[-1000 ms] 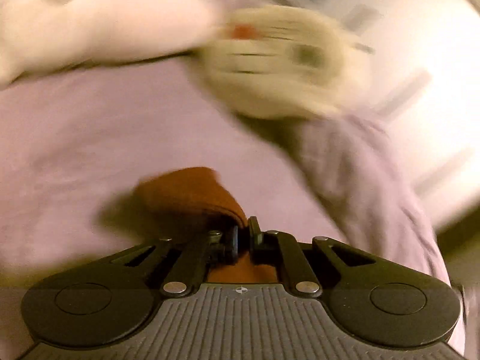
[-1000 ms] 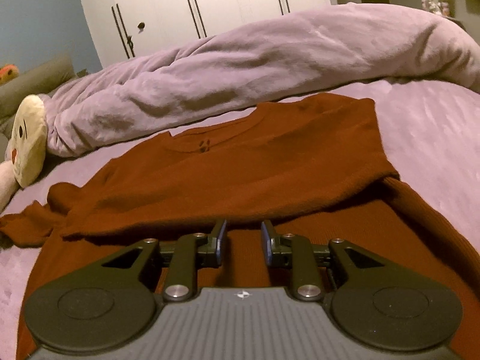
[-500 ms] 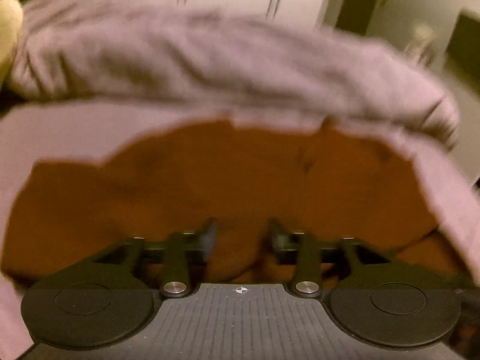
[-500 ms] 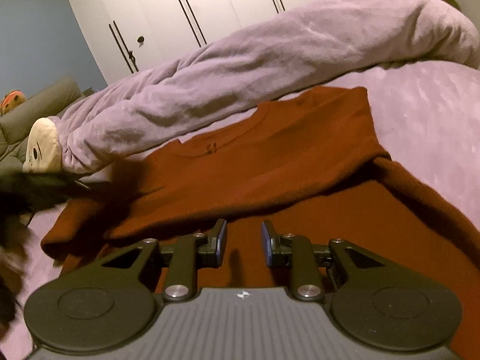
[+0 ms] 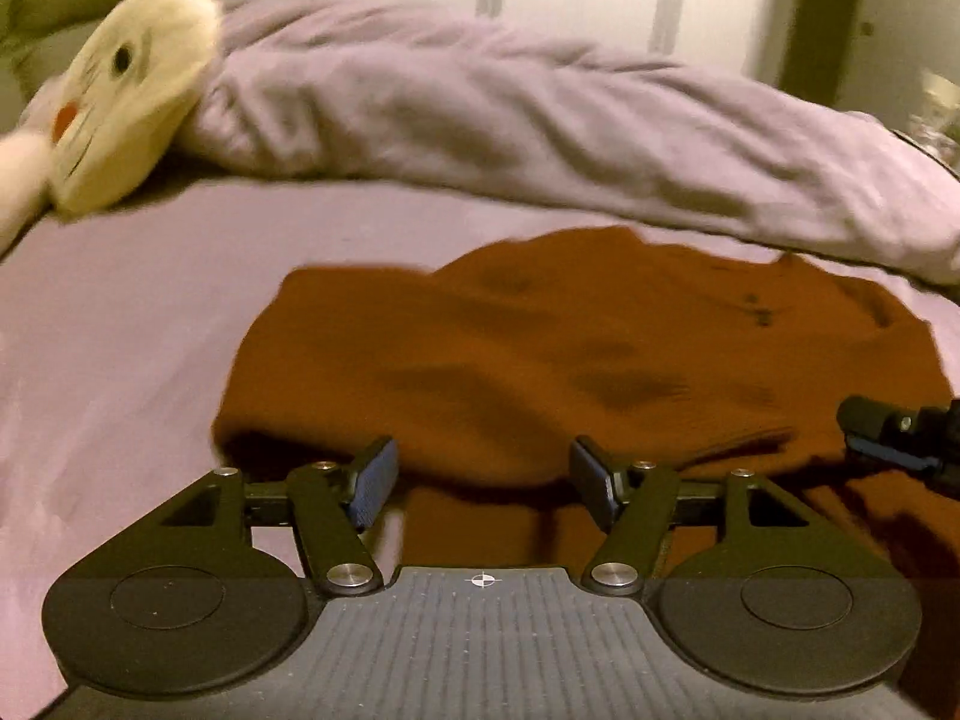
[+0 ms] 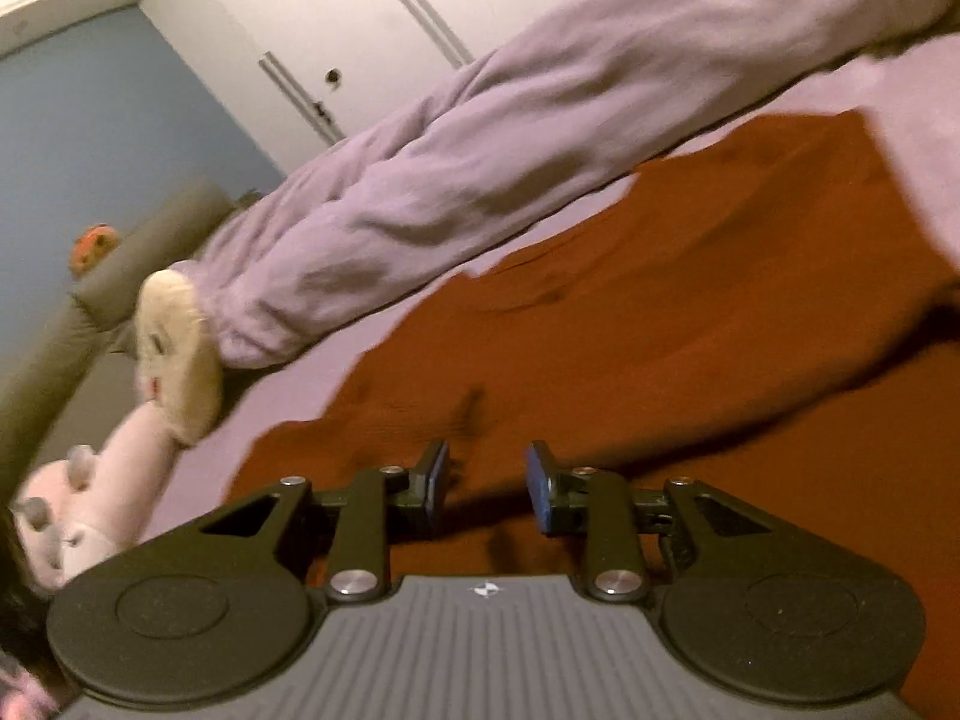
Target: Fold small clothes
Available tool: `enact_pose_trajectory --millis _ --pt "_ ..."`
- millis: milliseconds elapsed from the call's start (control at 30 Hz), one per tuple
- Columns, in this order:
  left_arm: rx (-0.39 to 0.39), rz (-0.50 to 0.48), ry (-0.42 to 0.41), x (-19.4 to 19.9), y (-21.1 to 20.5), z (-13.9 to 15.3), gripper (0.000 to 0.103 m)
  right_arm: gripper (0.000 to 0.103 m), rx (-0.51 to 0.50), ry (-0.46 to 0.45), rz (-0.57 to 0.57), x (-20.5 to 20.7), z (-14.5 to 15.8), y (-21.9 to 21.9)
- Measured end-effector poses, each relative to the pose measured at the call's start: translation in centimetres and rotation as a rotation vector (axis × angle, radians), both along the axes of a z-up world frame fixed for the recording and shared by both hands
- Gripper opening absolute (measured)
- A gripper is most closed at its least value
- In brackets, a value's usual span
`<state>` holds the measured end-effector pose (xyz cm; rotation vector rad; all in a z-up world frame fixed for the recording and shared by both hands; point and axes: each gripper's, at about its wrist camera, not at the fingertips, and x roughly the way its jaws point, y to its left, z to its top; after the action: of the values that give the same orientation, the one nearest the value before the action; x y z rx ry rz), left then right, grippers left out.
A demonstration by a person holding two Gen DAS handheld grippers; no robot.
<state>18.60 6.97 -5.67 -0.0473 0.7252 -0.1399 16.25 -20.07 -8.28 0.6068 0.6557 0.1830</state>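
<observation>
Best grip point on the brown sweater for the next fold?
Probably the sweater's near folded edge, just ahead of the left gripper, coming in low from the near side. That edge lies raised and layered on the bed, so open fingers can likely slide around it.

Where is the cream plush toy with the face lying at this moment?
In the left wrist view the cream plush toy lies at the upper left, at the end of the rolled lilac blanket, beyond the rust sweater.
</observation>
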Motion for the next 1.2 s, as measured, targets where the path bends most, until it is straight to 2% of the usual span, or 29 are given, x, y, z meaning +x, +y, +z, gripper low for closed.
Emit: enact_pose_trajectory --millis 133,300,667,867,900,933,1033,1100,1167,1200 --pt "-0.055 0.077 0.028 0.6 2.1 -0.5 0.069 0.028 0.022 0.028 0.064 3.0 -0.5 2.1" --pt "-0.048 0.098 0.037 0.9 3.3 -0.9 0.069 0.029 0.087 0.105 0.063 5.3 -2.3 2.9" --pt "-0.062 0.116 0.045 1.0 4.2 -1.3 0.070 0.029 0.137 0.135 -0.003 4.9 -2.1 1.1" --pt "-0.059 0.131 0.057 1.1 4.4 -1.4 0.070 0.027 0.268 0.166 0.016 6.5 -3.6 1.4" --pt "-0.060 0.132 0.058 1.1 4.5 -1.4 0.070 0.016 0.265 0.166 0.028 6.7 -3.6 1.7" --pt "-0.058 0.135 0.058 1.1 4.5 -1.3 0.070 0.000 0.242 0.154 0.040 6.8 -3.3 1.9" --pt "-0.049 0.137 0.055 1.2 4.6 -1.3 0.070 0.000 0.116 0.057 0.019 6.0 -0.9 1.7" --pt "-0.046 0.140 0.057 1.4 4.6 -1.2 0.071 0.000 0.049 -0.016 -0.027 5.1 1.0 0.4" --pt "-0.046 0.143 0.055 1.5 4.5 -1.2 0.071 0.000 -0.063 -0.072 -0.091 4.0 2.7 -1.2" --pt "-0.046 0.148 0.052 1.5 4.4 -1.3 0.072 0.000 -0.081 -0.083 -0.109 3.4 3.1 -2.2"
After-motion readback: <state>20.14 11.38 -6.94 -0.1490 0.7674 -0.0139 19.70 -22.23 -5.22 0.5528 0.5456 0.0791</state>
